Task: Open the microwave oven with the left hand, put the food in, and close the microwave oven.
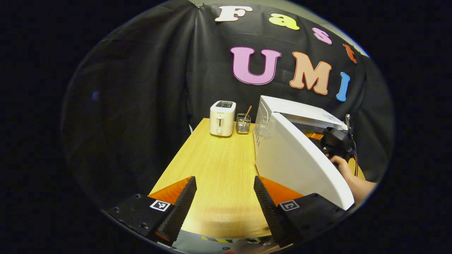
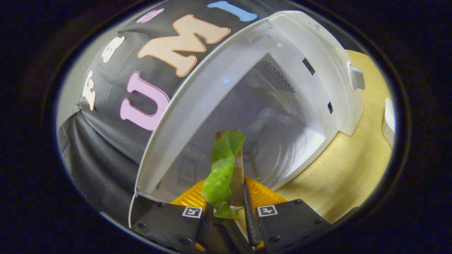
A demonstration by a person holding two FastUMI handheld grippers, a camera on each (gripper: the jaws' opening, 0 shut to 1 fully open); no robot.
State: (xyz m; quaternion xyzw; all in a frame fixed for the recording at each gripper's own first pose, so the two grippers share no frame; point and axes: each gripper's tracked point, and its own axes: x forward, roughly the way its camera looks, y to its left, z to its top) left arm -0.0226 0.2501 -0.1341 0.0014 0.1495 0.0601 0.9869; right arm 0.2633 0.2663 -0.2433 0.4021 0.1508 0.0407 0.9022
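Note:
The white microwave (image 1: 300,113) stands on the right of the wooden table (image 1: 215,165), its door (image 1: 296,162) swung wide open toward me. My left gripper (image 1: 224,208) hangs open over the table, just left of the door and touching nothing. Behind the door, a hand (image 1: 344,167) holds my right gripper (image 1: 337,141) at the oven's opening. In the right gripper view, the right gripper (image 2: 229,199) is shut on the food (image 2: 222,165), a brown slice with green lettuce. The food is upright in front of the open cavity (image 2: 282,141).
A white toaster (image 1: 222,118) and a small wire basket (image 1: 243,123) with a stick in it stand at the table's far end. A knob (image 2: 356,77) sticks out of the oven's panel. Bare tabletop (image 2: 353,158) lies beside the oven.

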